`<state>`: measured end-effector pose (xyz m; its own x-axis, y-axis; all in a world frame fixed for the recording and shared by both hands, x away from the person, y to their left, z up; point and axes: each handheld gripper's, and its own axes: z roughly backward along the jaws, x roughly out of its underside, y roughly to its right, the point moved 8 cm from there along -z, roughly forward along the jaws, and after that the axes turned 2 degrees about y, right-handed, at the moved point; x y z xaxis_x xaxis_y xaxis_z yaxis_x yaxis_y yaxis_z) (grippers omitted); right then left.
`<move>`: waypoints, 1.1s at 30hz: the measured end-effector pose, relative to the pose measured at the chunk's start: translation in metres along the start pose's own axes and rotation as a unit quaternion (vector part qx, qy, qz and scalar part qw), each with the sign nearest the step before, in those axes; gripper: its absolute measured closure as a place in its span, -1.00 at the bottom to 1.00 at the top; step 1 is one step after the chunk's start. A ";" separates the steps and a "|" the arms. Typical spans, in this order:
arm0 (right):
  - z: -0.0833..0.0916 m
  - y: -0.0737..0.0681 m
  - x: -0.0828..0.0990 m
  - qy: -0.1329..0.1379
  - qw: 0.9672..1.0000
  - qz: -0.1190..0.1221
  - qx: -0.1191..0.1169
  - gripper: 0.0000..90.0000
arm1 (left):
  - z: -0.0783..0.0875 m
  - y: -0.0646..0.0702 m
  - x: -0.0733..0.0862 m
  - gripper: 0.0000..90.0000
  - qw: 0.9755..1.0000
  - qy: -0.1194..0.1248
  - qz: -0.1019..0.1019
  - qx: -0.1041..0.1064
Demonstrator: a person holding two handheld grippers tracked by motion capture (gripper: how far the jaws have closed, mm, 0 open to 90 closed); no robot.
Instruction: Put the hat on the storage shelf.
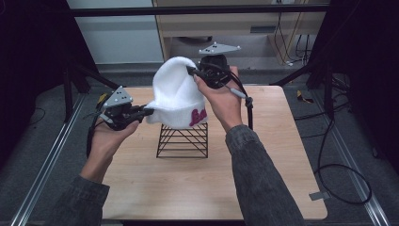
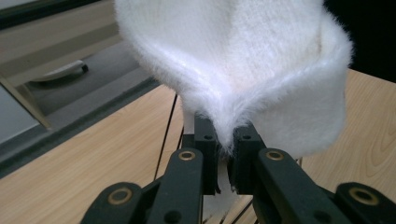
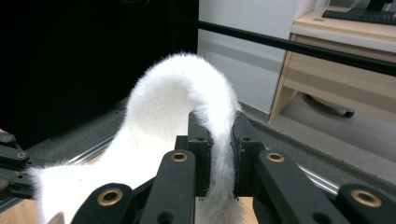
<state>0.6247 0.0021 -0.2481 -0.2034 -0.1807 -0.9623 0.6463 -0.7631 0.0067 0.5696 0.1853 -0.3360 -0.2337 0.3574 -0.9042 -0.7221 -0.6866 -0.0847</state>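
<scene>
Hat (image 1: pixel 178 94) over wire rack (image 1: pixel 183 140)

Hats: one, a white fluffy beanie (image 1: pixel 176 92), with one pink lettered mark on its cuff.
Wire racks: one black rack (image 1: pixel 182 140), standing under the hat.
Benches: one wooden bench (image 1: pixel 211 188).
Tools: two, the left tool (image 1: pixel 149 111) and the right tool (image 1: pixel 191 70), each with two black jaws.
Tools clamped on the hat: two out of two, one at the cuff, one near the crown.
Hands: two, one behind each tool.
Sleeves: two, both grey.
Grey three-cornered plates: two, one atop each tool.
Cables on the floor at right: hard to count, they tangle.
</scene>
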 end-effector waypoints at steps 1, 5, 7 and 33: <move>-0.001 0.001 0.002 -0.001 1.000 0.000 -0.002 0.81 | -0.003 0.000 0.001 0.86 1.000 -0.001 0.002 0.001; -0.005 0.009 0.011 -0.008 1.000 -0.004 0.002 0.81 | -0.012 -0.004 0.007 0.86 1.000 -0.013 0.006 -0.001; -0.006 0.013 0.016 -0.011 1.000 -0.009 0.006 0.82 | -0.017 -0.008 0.009 0.86 1.000 -0.020 0.009 -0.004; -0.007 0.022 0.048 -0.017 1.000 -0.004 -0.003 0.82 | -0.047 -0.023 0.047 0.86 0.999 -0.039 0.022 -0.009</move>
<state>0.6345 -0.0183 -0.2957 -0.2337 -0.1961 -0.9523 0.6496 -0.7603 -0.0029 0.6062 0.1884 -0.3958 -0.3160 0.3736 -0.8721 -0.6983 -0.7139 -0.0527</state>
